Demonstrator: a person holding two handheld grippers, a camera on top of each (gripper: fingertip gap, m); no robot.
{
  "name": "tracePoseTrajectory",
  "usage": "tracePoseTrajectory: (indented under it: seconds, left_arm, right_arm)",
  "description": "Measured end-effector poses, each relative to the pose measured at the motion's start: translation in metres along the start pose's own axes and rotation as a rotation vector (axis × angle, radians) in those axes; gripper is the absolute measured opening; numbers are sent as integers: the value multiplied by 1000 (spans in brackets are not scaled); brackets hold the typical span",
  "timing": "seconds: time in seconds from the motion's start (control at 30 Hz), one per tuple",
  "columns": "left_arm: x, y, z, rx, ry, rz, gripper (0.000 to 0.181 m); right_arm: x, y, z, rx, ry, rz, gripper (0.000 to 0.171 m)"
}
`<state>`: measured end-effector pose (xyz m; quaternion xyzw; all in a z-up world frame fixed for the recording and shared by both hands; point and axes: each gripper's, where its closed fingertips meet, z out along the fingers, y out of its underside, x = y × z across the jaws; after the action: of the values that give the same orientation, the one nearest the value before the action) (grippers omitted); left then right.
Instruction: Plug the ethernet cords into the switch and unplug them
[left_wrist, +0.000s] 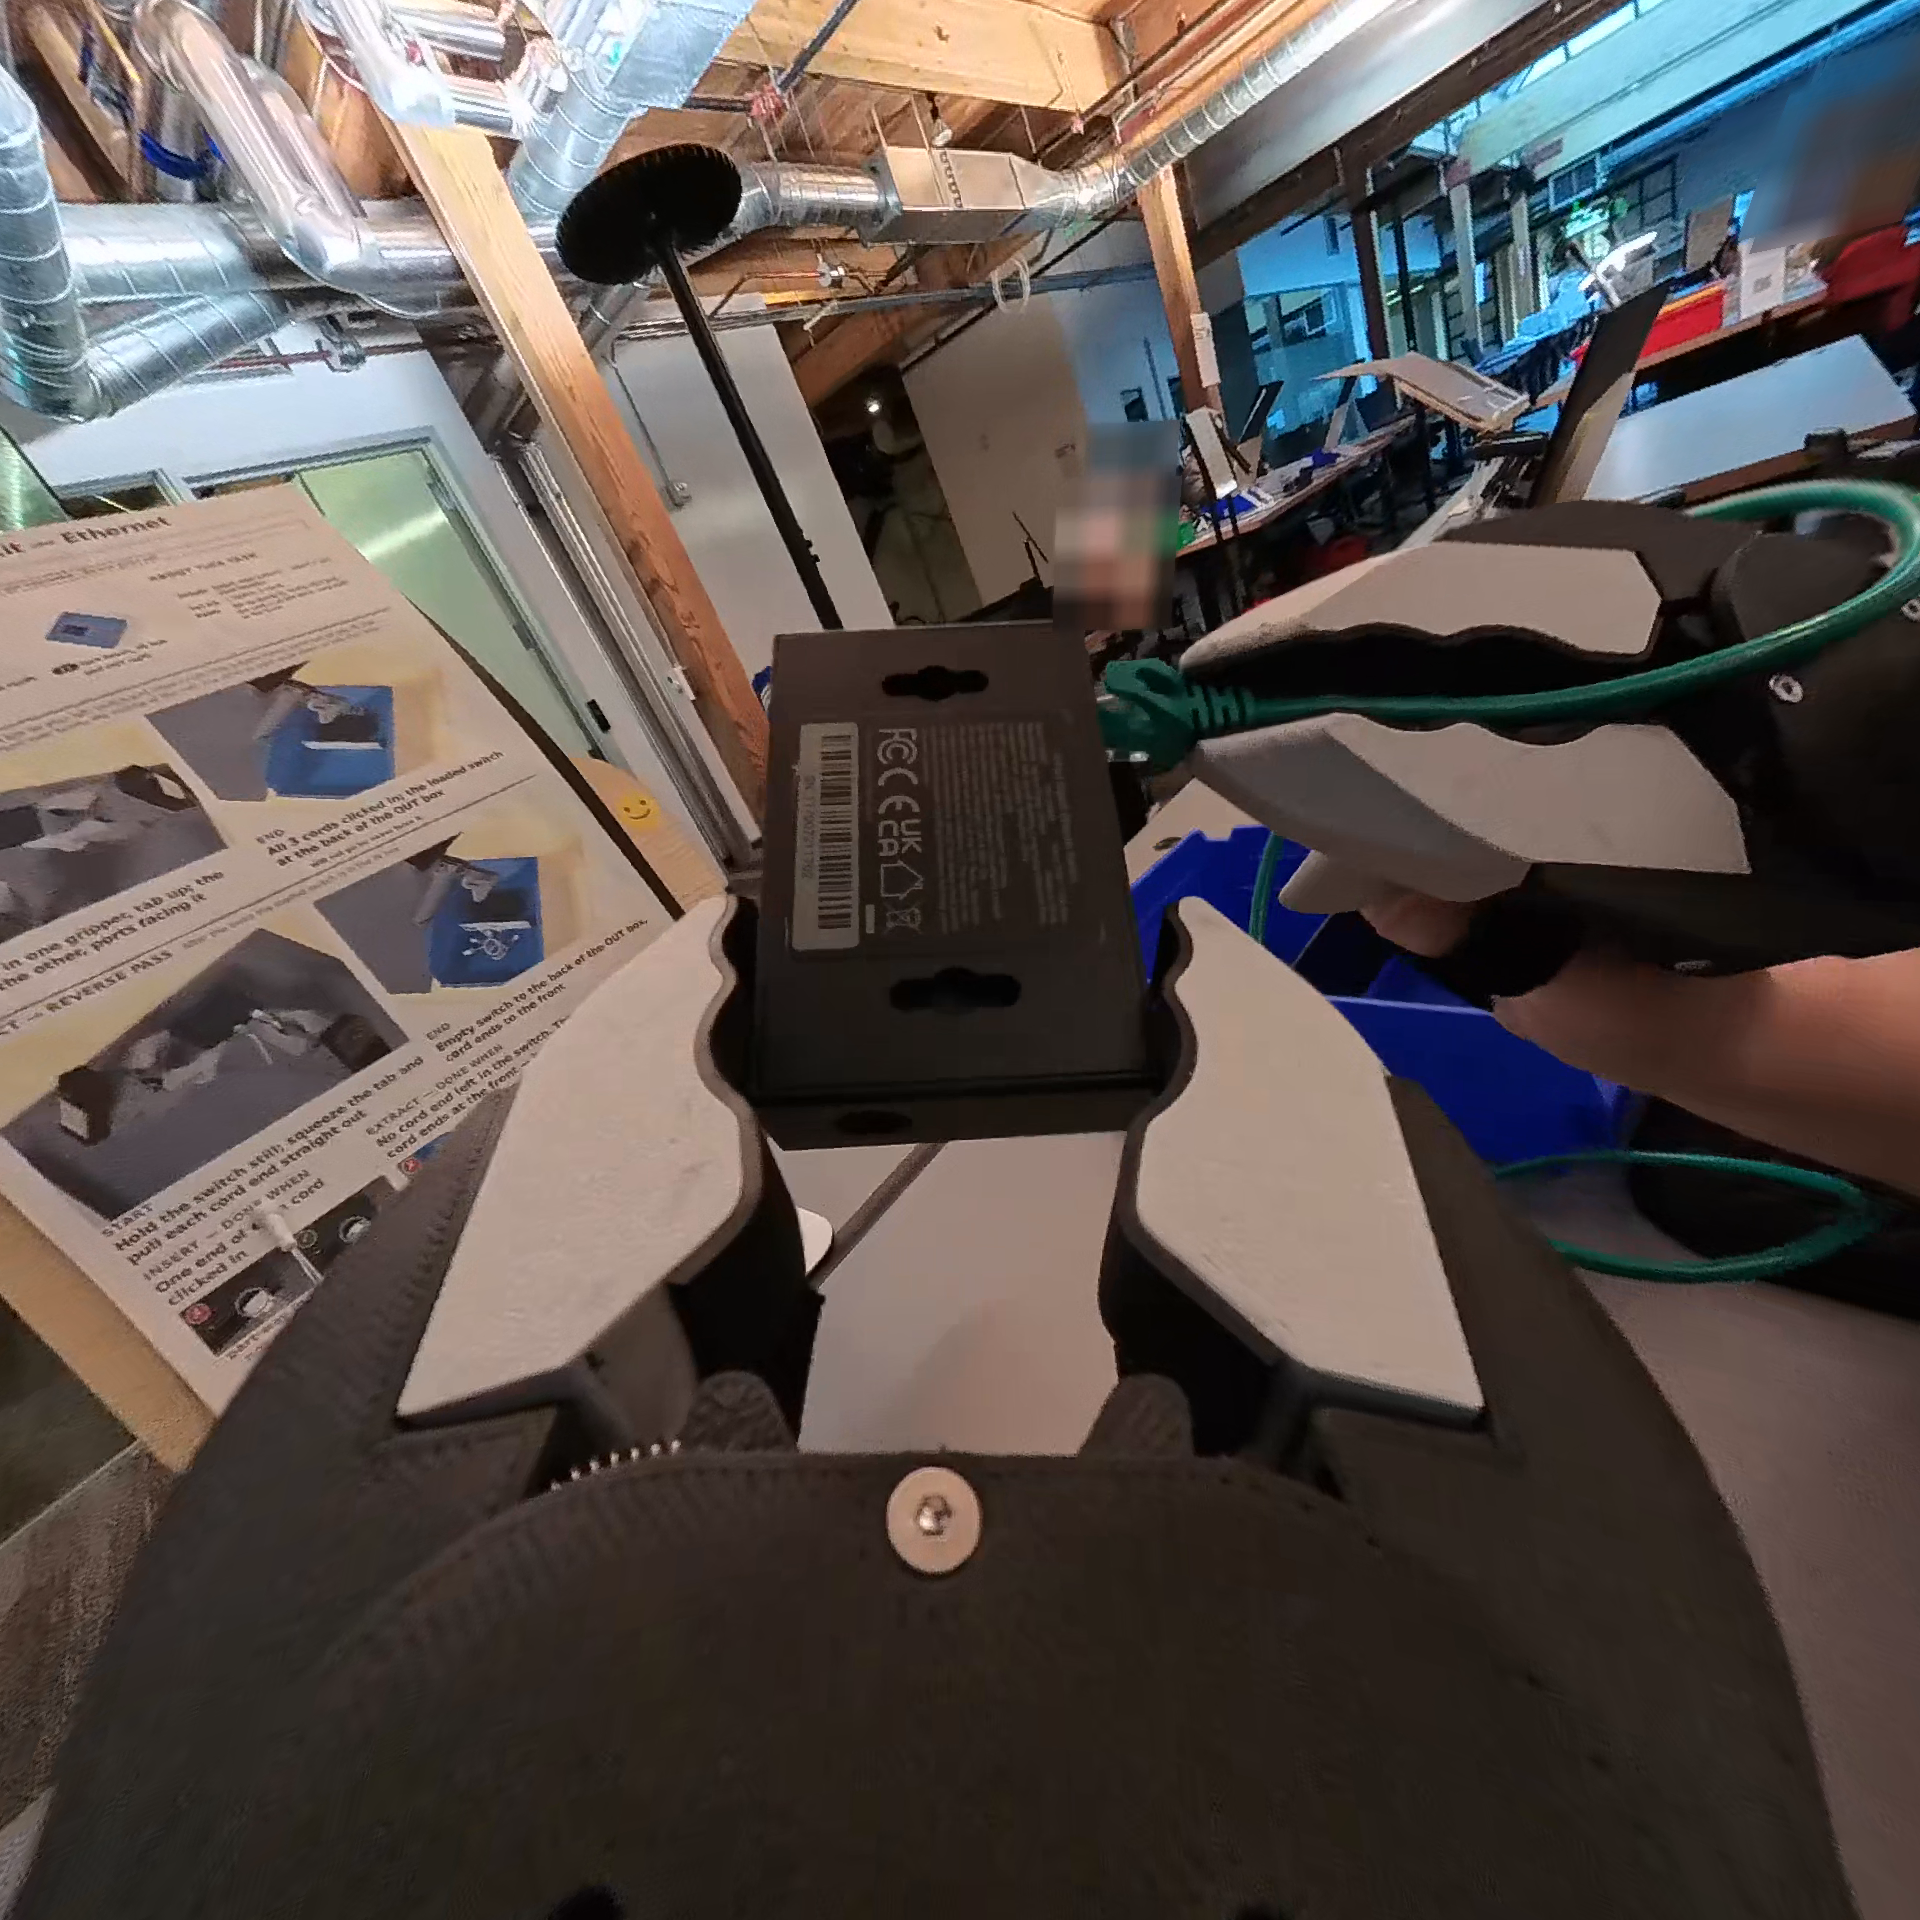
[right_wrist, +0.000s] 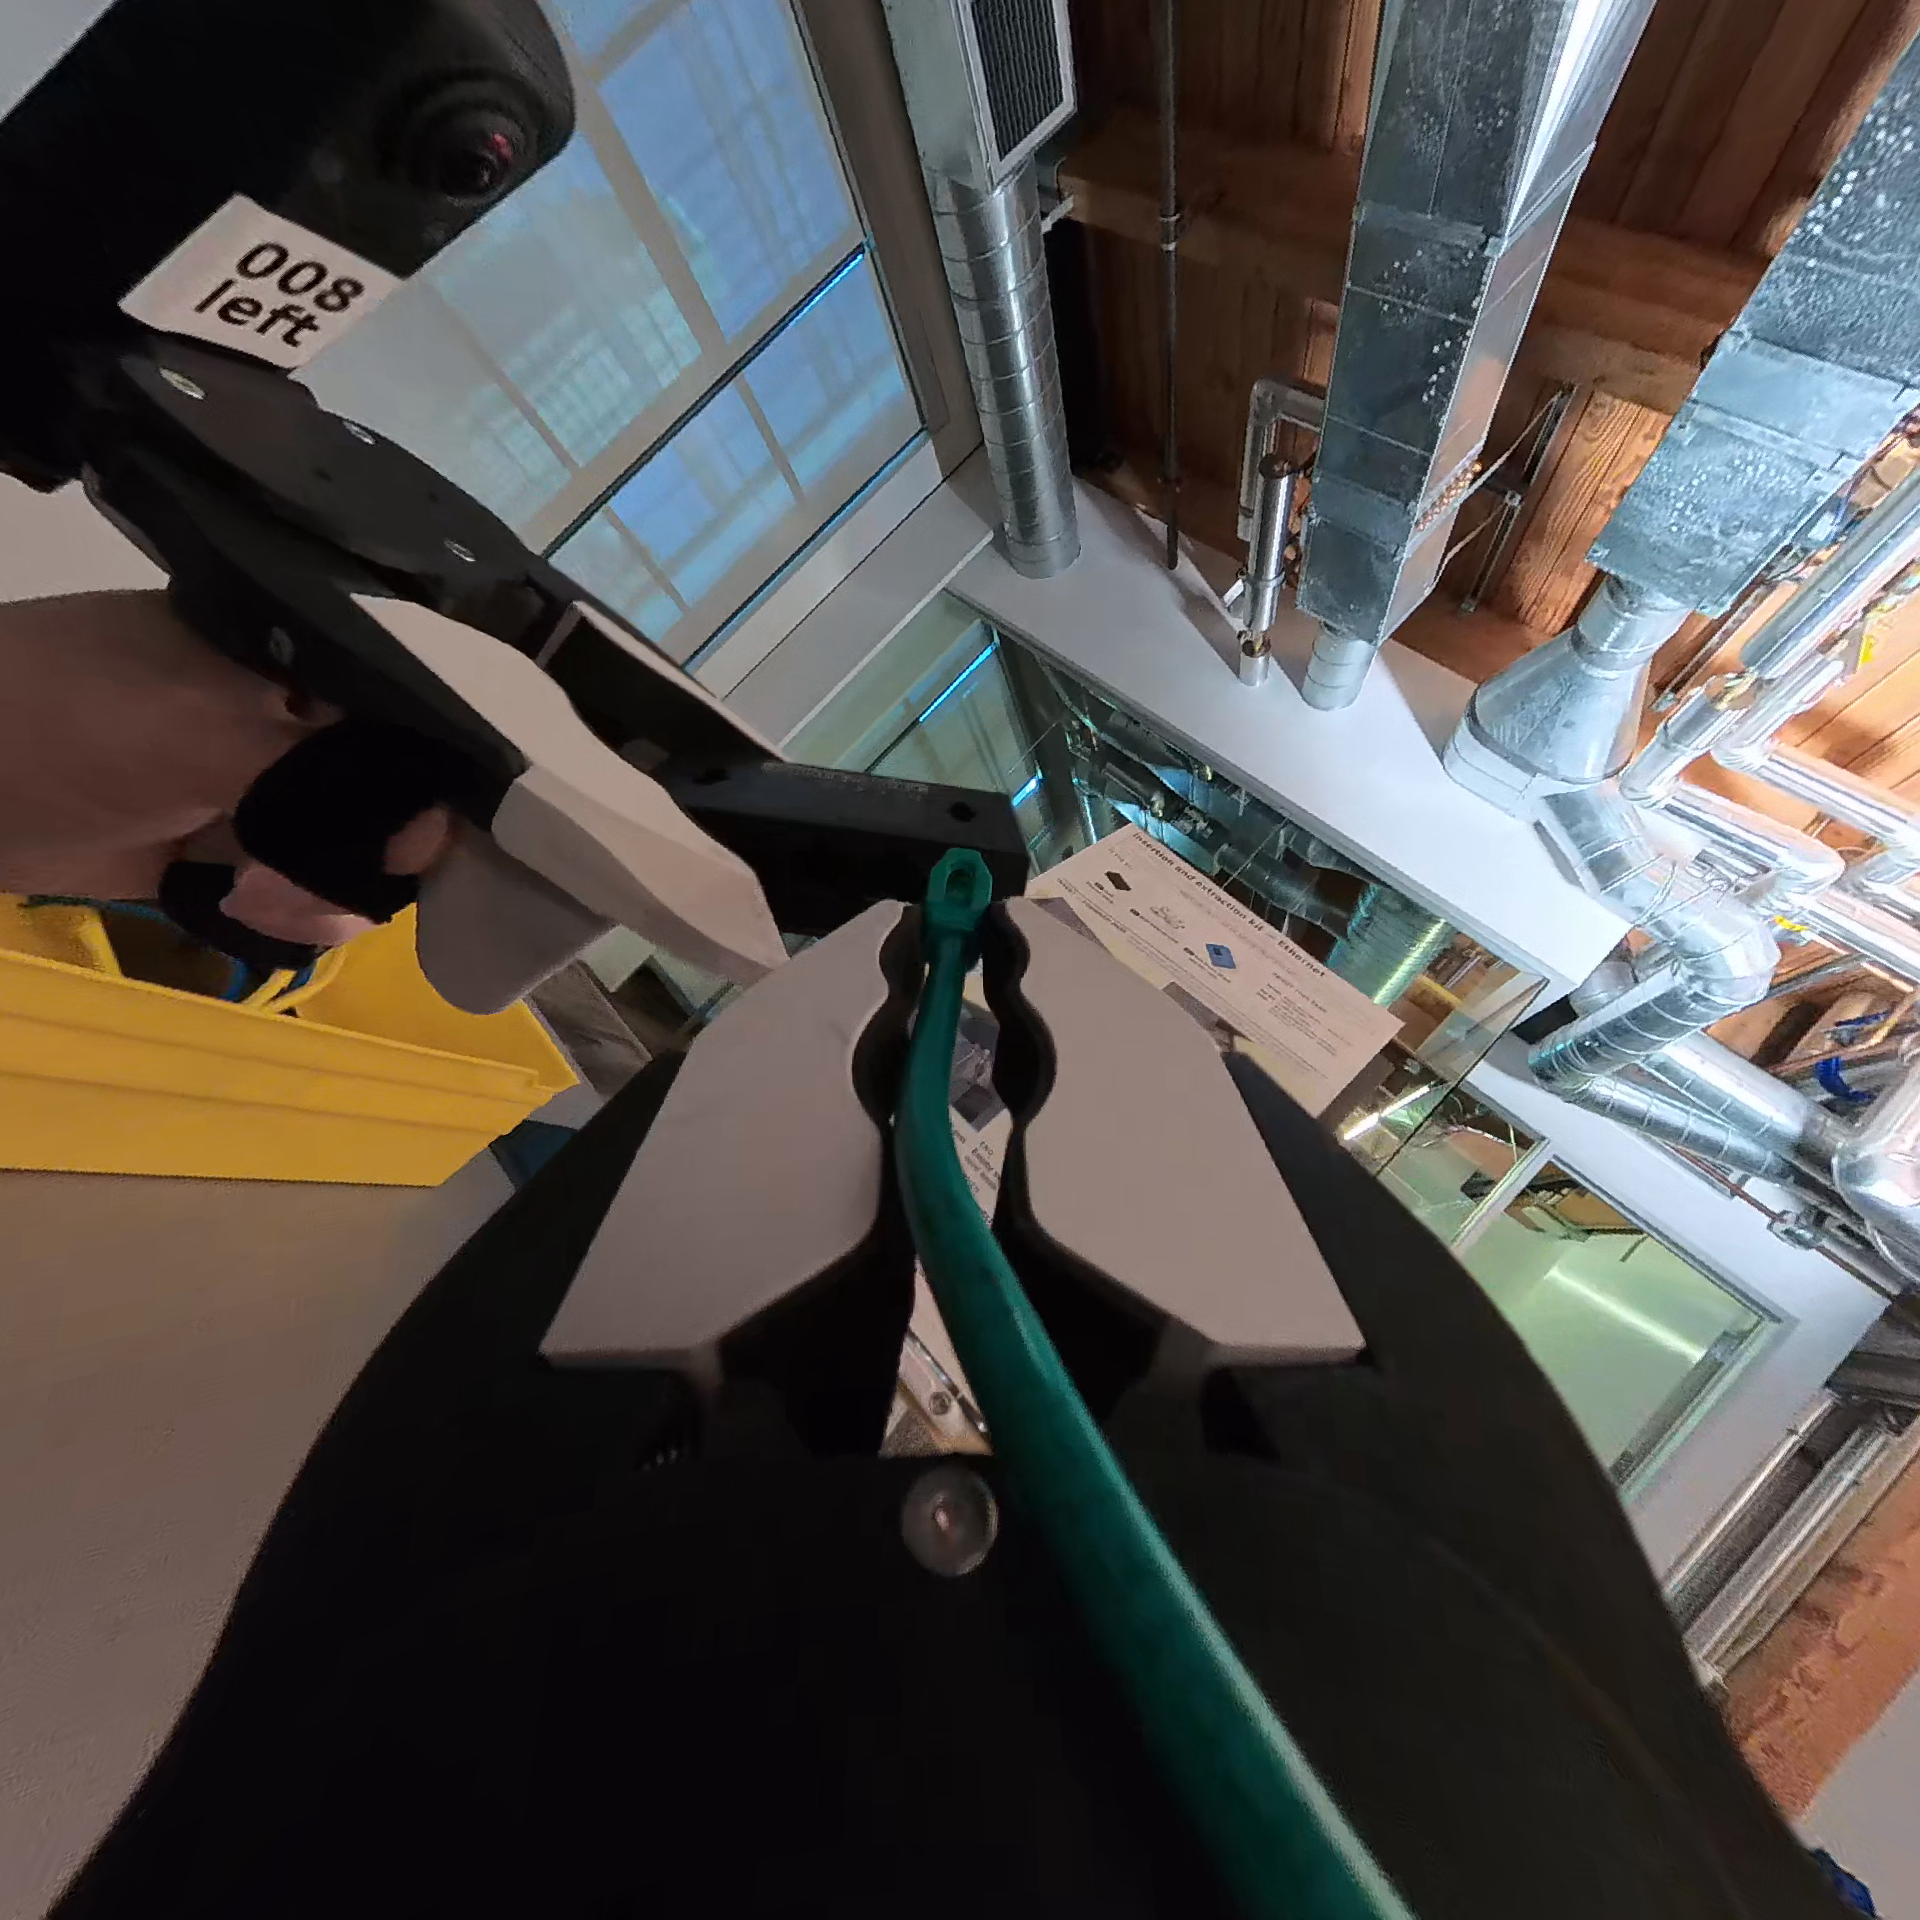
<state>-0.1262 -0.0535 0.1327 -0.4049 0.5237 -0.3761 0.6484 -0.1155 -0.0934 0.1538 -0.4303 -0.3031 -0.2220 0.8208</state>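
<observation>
Left claw (left_wrist: 948, 997) clenched on the switch (left_wrist: 940, 883): flat black metal box, matte, held by its long sides between the two fingers, underside toward the camera. Underside carries a grey label with a barcode strip and two keyhole-shaped mounting slots. Fingers (left_wrist: 613, 1143) are pale grey flat plates over a black ribbed printed body, inner edges wavy and scalloped.

Right claw (right_wrist: 951, 914) clamped on the green cord (right_wrist: 997, 1299), gripping just behind the plug (right_wrist: 961, 878). Cord is round, glossy rubber jacket, runs back between the fingers and past the screw at the hinge. Plug boot is moulded green with ribbed strain relief (ribs clear in the left wrist view, plug (left_wrist: 1138, 717) sticking out of the right claw (left_wrist: 1195, 707)).

Plug tip is at the switch's side edge, touching or just short of it; can't tell whether it's seated in a port, the port face is hidden from both cameras. In the right wrist view the switch (right_wrist: 883, 805) shows as a thin black slab edge-on, with the left claw's grey finger across it.

Rest of the cord loops behind the right claw and down to the table (left_wrist: 1714, 1403), smooth grey top. Blue plastic bin (left_wrist: 1455, 1049) behind the right claw, yellow plastic bin (right_wrist: 260, 1081) under the left hand (right_wrist: 125, 748). Printed instruction sheet (left_wrist: 260, 883) leans at left.
</observation>
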Motion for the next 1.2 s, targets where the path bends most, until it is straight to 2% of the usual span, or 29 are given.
tracePoseTrajectory:
  seconds: [0.1,0.2,0.23,0.3,0.33,0.4,0.5,0.57,0.7,0.83,1.03,1.2]
  left_arm:
    - [-9,4,4,-31,-76,-8,72]
    - [-30,36,13,-135,-157,-79,72]
    - [-37,49,17,-156,-164,-138,72]
    - [-52,82,20,-226,-197,-248,72]
    - [-60,100,20,-268,-221,-284,73]
    - [-71,135,18,-351,-252,-363,72]
    - [-70,184,17,-461,-228,-495,71]
    - [-64,216,16,-558,-227,-508,71]
    - [-50,257,16,-692,-202,-466,71]
    - [-37,273,16,-758,-137,-429,71]
    - [-8,307,12,-907,9,-338,72]
    - [4,316,8,-959,76,-392,72]
  right_arm:
    - [1,16,7,-81,-10,25,12]
    - [-13,66,21,-249,-144,247,14]
    - [-21,80,24,-293,-195,344,16]
    - [-38,110,23,-443,-311,520,34]
    - [-49,122,19,-521,-384,604,38]
    - [-77,134,2,-686,-602,803,34]
    - [-107,129,-34,-896,-920,1052,28]
    - [-114,130,-54,-990,-1023,1071,26]
    - [-121,137,-105,-1204,-1203,928,25]
    - [-114,133,-121,-1207,-1280,897,24]
    - [-86,127,-113,-1116,-1192,928,26]
    - [-70,123,-109,-1056,-1141,945,26]
